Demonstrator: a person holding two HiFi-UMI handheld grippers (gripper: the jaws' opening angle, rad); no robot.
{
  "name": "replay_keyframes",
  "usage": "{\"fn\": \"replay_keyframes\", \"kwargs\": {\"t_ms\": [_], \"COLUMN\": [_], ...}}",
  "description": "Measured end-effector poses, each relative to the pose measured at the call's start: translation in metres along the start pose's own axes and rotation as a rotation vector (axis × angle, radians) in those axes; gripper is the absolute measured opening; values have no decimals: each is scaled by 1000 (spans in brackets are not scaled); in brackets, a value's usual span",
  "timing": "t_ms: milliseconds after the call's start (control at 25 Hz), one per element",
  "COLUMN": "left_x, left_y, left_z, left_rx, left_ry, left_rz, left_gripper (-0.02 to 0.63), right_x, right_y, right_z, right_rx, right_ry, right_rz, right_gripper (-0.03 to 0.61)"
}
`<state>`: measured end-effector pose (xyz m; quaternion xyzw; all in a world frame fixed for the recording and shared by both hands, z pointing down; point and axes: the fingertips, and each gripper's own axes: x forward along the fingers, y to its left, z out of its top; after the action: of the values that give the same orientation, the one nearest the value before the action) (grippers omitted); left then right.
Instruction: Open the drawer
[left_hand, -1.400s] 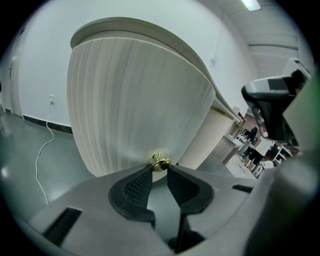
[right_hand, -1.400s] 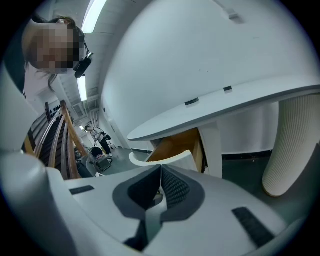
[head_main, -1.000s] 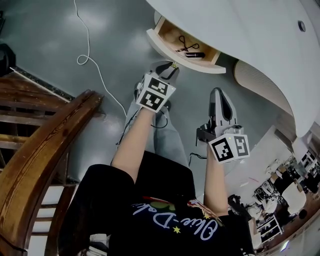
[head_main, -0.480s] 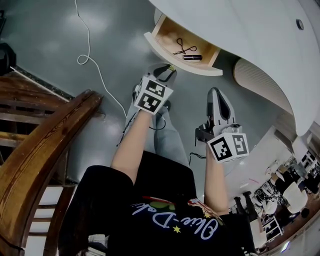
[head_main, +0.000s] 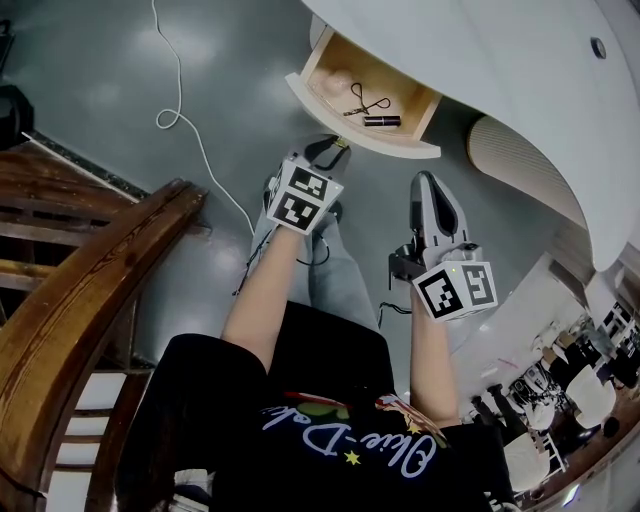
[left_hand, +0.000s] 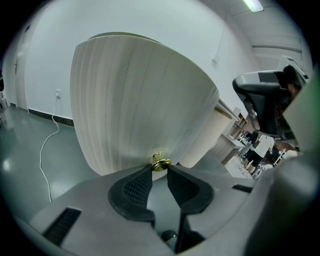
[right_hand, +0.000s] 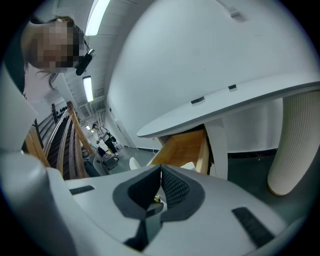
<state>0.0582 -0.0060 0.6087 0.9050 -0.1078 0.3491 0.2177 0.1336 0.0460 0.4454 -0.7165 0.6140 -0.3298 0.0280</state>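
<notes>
The left gripper (head_main: 335, 150) pinches the brass knob (left_hand: 160, 163) on the front of the drawer (head_main: 395, 146). The drawer now stands further out from under the white desk (head_main: 480, 60) than a second ago, so more of its wooden bottom shows, with a small metal tool (head_main: 358, 98) and a dark tube (head_main: 381, 121) inside. The right gripper (head_main: 428, 185) hangs below the desk edge, beside the drawer, with its jaws pressed together and empty, almost where it was.

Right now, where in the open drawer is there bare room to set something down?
Bare wood in the drawer's left half, between its wall and the curler. Right half is crowded: curler and dark tube.
</notes>
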Motion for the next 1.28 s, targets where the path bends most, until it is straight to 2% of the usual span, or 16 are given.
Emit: {"fn": "replay_keyframes", "kwargs": {"t_ms": [1080, 1280], "left_x": [-12, -23], "left_y": [-8, -8], "left_z": [-25, -38], "left_rx": [-22, -28], "left_ry": [1, -21], "left_rz": [14, 10], "left_gripper": [92, 92], "right_x": [-15, -24], "right_y": [8, 21], "right_z": [-26, -38], "right_rx": [17, 8], "right_ry": [17, -5], "right_rz": [22, 37], "right_gripper": [3, 3]}}
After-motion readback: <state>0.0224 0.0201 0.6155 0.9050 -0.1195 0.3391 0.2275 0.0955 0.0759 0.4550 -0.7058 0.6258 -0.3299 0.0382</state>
